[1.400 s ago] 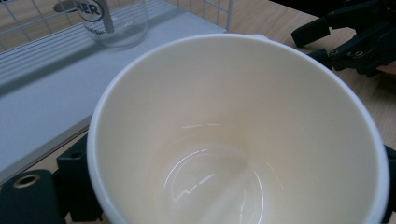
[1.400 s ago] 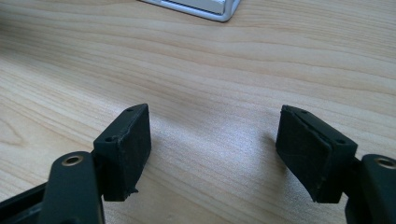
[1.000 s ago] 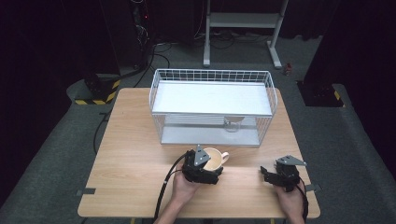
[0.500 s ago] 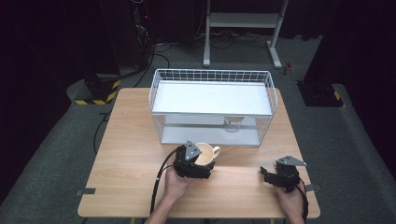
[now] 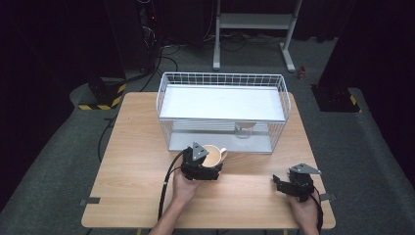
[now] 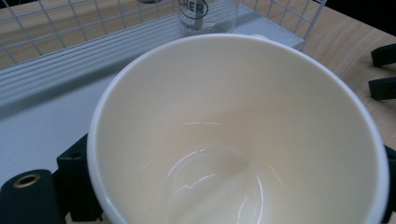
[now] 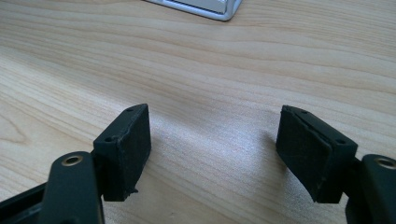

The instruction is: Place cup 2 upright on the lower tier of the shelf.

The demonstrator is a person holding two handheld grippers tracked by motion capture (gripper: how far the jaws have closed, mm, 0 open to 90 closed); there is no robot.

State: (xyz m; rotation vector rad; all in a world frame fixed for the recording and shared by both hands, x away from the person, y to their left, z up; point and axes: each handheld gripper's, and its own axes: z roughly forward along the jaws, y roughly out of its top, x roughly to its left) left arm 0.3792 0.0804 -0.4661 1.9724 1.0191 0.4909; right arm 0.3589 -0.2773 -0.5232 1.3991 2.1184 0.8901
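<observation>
One cream ceramic cup with a small side handle is seen in the high view just in front of the white wire basket, near the middle of the light wooden bench, and it is held between the jaws of the left tongs. In the left gripper view the cup's pale, glossy inside is looked into from close above, its rim reaching from one black jaw at the lower left to the other at the right edge, so that the left tongs are spread wide and closed on the cup's outer wall. Whether the cup rests on the bench or is lifted slightly off it cannot be told. Behind the cup, inside the wire basket on its grey-white lower tray, a clear glass with a dark printed oval mark is seen standing upright. The handle of the cup is turned toward the right side of the bench in the high view. The right tongs are held well apart from the cup, near the front right corner of the bench, with the person's hand behind them. In the right gripper view the right tongs are seen about half open, their two black padded jaws set apart over bare wood grain with nothing between them and nothing touched by the pads. A corner of the basket's tray is visible at the top of that view.
</observation>
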